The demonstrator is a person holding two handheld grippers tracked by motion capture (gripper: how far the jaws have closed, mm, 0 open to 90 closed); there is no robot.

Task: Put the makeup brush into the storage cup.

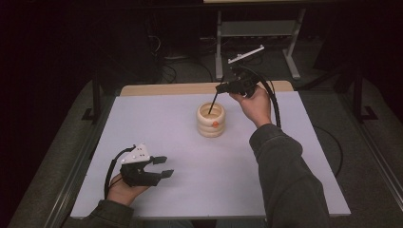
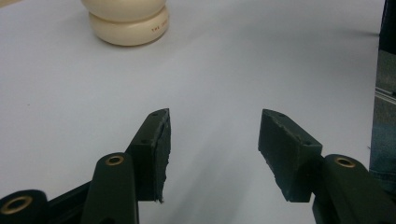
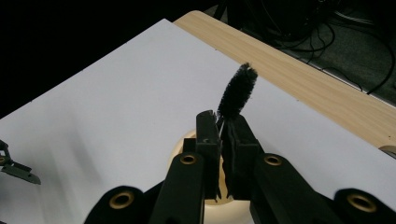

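**Brush held over the cream pot, left tongs idle**

Left side, near edge of the white table [image 1: 157, 137]: the left gripper [image 1: 161, 167] lies low over the bare surface in the person's left hand [image 1: 121, 191], pointing right. Its jaws are released and stand apart with nothing between them; the left gripper view shows the worn pads [image 2: 161, 149] over plain table, with the base of the pot [image 2: 127, 24] at the far left.

Centre, toward the far edge: a cream ribbed pot [image 1: 211, 120] stands upright on the table, a small orange spot on its near side. A thin dark stick reaches down into its mouth.

Right, far side: the right gripper [image 1: 222, 87] is held above and just right of the pot in the right hand [image 1: 253, 105], cable looping down beside the sleeve. Its jaws are clenched on a black bristle brush [image 3: 237, 91]. In the right gripper view the bristled end sticks out beyond the pads, and the pot's rim [image 3: 180, 145] shows beneath the jaws.
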